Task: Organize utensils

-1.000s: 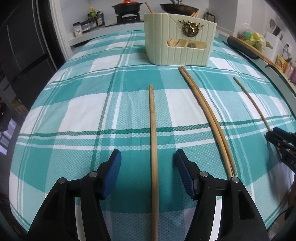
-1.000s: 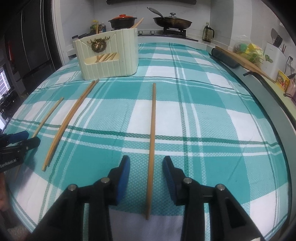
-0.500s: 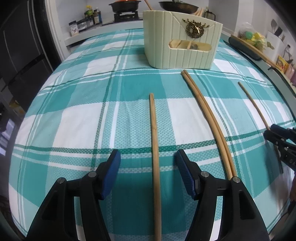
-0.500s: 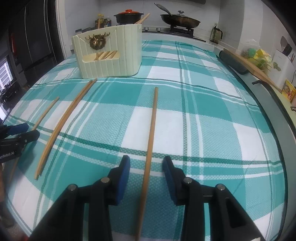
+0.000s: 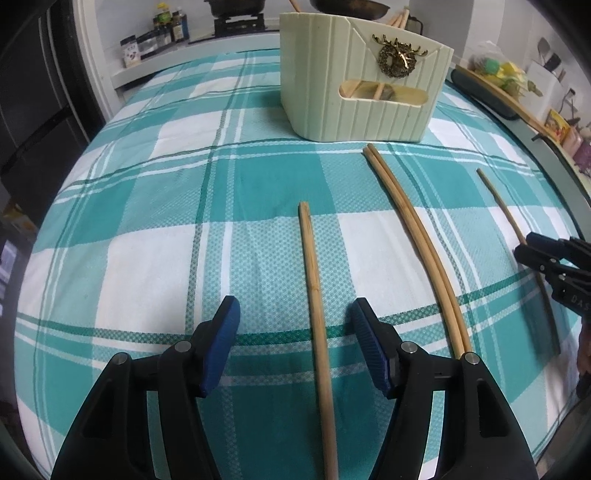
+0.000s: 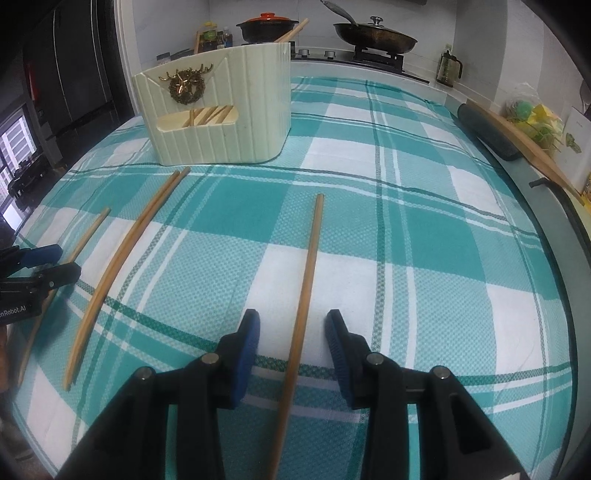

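Note:
A cream ribbed utensil holder (image 5: 362, 99) (image 6: 221, 110) with a brass deer emblem stands at the far side of the teal plaid cloth, chopsticks showing inside it. Several wooden chopsticks lie on the cloth. My left gripper (image 5: 295, 302) is open, its blue pads either side of a single chopstick (image 5: 312, 266) without touching it. My right gripper (image 6: 291, 314) is also open and straddles another single chopstick (image 6: 310, 251). Between the two lies a pair of chopsticks (image 5: 417, 240) (image 6: 129, 247). Each gripper shows at the edge of the other's view, the right gripper (image 5: 526, 245) and the left gripper (image 6: 68, 260).
Behind the table is a stove with a red-lidded pot (image 6: 266, 26) and a frying pan (image 6: 373, 35), plus bottles (image 5: 162, 33). A dark roll (image 6: 487, 133) and a wooden strip run along the right edge. Dark cabinets stand on the left.
Both grippers have slid forward along their chopsticks toward the holder, which looks larger and nearer. The jaws keep the same width, and the chopsticks have not moved on the cloth.

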A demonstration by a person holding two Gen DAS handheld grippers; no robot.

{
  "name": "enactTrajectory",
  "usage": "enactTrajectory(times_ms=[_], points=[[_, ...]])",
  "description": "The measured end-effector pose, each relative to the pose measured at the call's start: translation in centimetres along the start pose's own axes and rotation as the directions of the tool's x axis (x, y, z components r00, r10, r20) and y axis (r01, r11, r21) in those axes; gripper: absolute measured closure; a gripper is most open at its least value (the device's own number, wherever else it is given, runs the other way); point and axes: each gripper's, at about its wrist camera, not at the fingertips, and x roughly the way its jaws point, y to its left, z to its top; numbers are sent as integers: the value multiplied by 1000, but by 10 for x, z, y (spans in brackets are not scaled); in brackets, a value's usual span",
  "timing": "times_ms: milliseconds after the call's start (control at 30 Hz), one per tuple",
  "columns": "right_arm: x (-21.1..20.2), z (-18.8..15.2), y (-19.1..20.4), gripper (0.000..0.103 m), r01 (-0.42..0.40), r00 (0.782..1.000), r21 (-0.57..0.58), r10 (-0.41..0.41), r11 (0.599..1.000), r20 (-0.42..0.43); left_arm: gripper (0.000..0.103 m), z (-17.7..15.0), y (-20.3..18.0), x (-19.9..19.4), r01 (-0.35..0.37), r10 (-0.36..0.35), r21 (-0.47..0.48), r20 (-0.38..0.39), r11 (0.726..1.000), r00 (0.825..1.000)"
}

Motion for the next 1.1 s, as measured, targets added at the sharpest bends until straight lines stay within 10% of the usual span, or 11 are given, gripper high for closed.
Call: enactTrajectory(times_ms=[200,500,733,1100], points=[[7,11,-3,65,-25,999,-24,25,999,-32,41,16,0,10,8,-8,18,-9,1000,1000],[37,54,-9,68,-37,999,-9,37,999,-23,71,40,3,23,14,-14,15,-3,1000,1000],[53,78,-12,95,-37,999,11,37,999,-28,97,44,-9,25,13,-14,31,8,999,1000],[12,75,-12,97,-119,989,90,111,989,93,98,46,4,-23,87,-79,-60,118,994,990]])
